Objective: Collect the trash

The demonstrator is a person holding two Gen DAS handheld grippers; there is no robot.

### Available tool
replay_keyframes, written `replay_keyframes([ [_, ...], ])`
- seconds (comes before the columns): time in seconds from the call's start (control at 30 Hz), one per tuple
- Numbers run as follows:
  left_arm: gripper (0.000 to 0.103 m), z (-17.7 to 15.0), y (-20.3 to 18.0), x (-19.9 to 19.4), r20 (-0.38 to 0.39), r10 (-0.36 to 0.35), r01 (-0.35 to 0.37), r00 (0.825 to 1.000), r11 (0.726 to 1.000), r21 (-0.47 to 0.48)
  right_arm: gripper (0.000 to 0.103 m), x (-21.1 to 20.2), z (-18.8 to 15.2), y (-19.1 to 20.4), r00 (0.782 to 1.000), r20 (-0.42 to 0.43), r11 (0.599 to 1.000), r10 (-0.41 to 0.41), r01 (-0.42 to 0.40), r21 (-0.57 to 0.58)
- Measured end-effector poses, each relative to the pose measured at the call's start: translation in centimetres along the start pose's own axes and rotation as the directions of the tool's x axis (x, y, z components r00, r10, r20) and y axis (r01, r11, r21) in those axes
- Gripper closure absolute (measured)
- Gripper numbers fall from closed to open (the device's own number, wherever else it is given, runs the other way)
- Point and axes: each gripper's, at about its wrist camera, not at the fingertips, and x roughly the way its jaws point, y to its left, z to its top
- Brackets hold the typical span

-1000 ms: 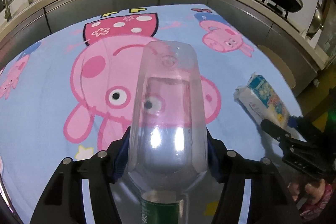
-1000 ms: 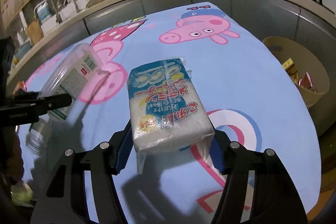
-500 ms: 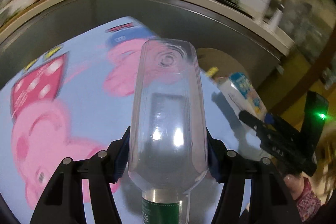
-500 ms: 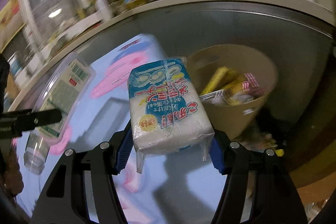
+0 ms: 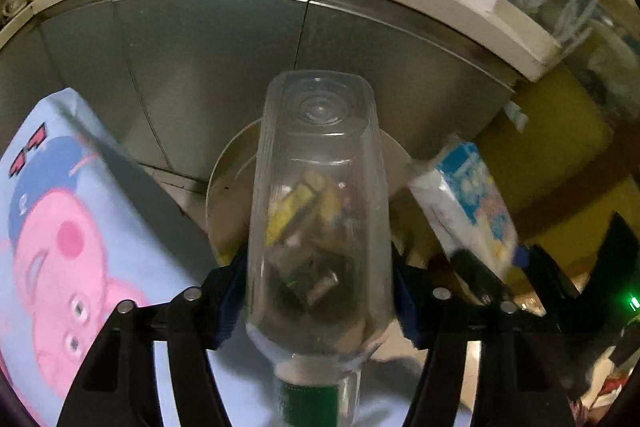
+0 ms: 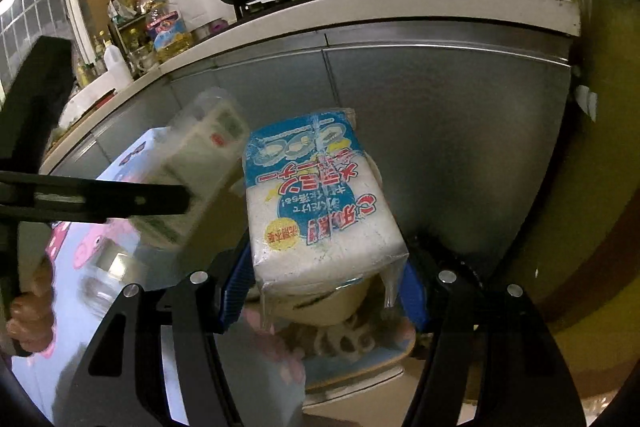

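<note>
The bottle (image 5: 318, 211) is clear, glossy plastic with a ribbed wall. The packet (image 6: 320, 203) has a shiny printed plastic wrap over a white, rough-looking block. The cabinet front (image 5: 224, 67) is brushed metal with a dull sheen. The cartoon cloth (image 5: 68, 227) looks matt and smooth. The bin (image 5: 224, 195) looks like matt plastic.

The left gripper (image 5: 320, 291) has a clear plastic bottle (image 5: 318, 219) between its fingers (image 5: 230, 291), jaws just opening wider, right above a tan bin (image 5: 224, 195) of wrappers. Off right, the right gripper (image 5: 504, 271) clamps a blue-and-white pack (image 5: 464, 203), with the pig-print bench (image 5: 76, 227) cloth at left.
</note>
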Motion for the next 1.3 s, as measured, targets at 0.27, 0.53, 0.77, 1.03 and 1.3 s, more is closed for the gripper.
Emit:
replay_keyframes([
  [0.27,0.011,0.4,1.6,0.1,0.043,0.061,-0.058,0.997,0.996,-0.066,0.025,5.3,0.8,1.0,0.998,-0.067,0.999,0.008,-0.011,-0.045],
  [0.53,0.011,-2.7,1.1,-4.2,0.109,0.097,-0.091,0.989,0.994,-0.064,0.021,3.0,-1.3,0.8,0.999,-0.047,1.0,0.022,-0.021,0.019],
  [0.77,0.011,-6.8,-0.3,-7.7,0.164,0.126,-0.119,0.978,0.991,-0.053,0.021,-3.4,-3.5,0.5,0.999,0.0,0.994,0.047,-0.047,0.1],
  [1.03,0.011,-12.2,0.0,-12.3,0.235,0.173,-0.161,0.956,0.985,-0.068,0.021,-9.2,-6.4,4.2,0.993,0.027,0.982,0.119,-0.121,0.142],
  [1.3,0.009,-16.2,1.3,-16.2,0.271,0.203,-0.181,0.941,0.978,-0.104,0.021,-13.0,-7.4,7.3,0.98,0.048,0.962,0.191,-0.196,0.188],
])
